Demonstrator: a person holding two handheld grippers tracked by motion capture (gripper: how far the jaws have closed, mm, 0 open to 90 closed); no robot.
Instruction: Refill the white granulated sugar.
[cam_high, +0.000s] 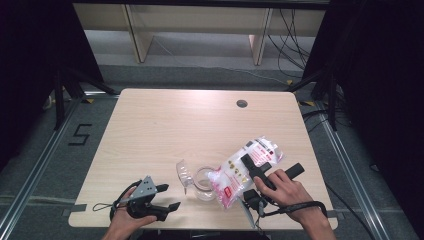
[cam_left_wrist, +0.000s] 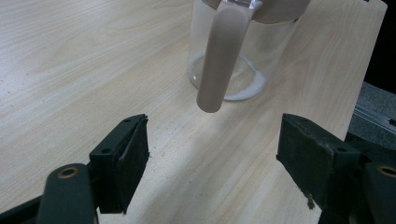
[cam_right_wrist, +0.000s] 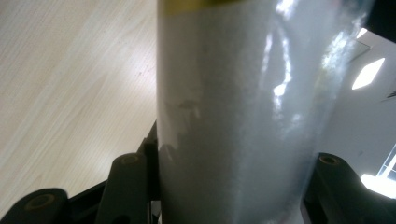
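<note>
A clear plastic bag (cam_high: 245, 170) with a red and white label and white powder inside is tilted, its low end over a clear glass pitcher (cam_high: 202, 184) near the table's front edge. My right gripper (cam_high: 272, 164) is shut on the bag; in the right gripper view the bag (cam_right_wrist: 243, 116) stands between the jaws (cam_right_wrist: 233, 186). The pitcher's clear lid (cam_high: 183, 172) is flipped up on its left. My left gripper (cam_high: 170, 196) is open at the front left, apart from the pitcher. Its view (cam_left_wrist: 212, 149) shows the pitcher (cam_left_wrist: 243, 51), its handle (cam_left_wrist: 222, 60) and a little white powder (cam_left_wrist: 247, 91) at the bottom.
The light wooden table (cam_high: 165, 120) has a round cable hole (cam_high: 242, 103) at the back right. Dark curtains flank it, and a wooden frame (cam_high: 140, 35) stands on the floor behind. The table's right edge (cam_left_wrist: 369, 60) is close behind the pitcher in the left gripper view.
</note>
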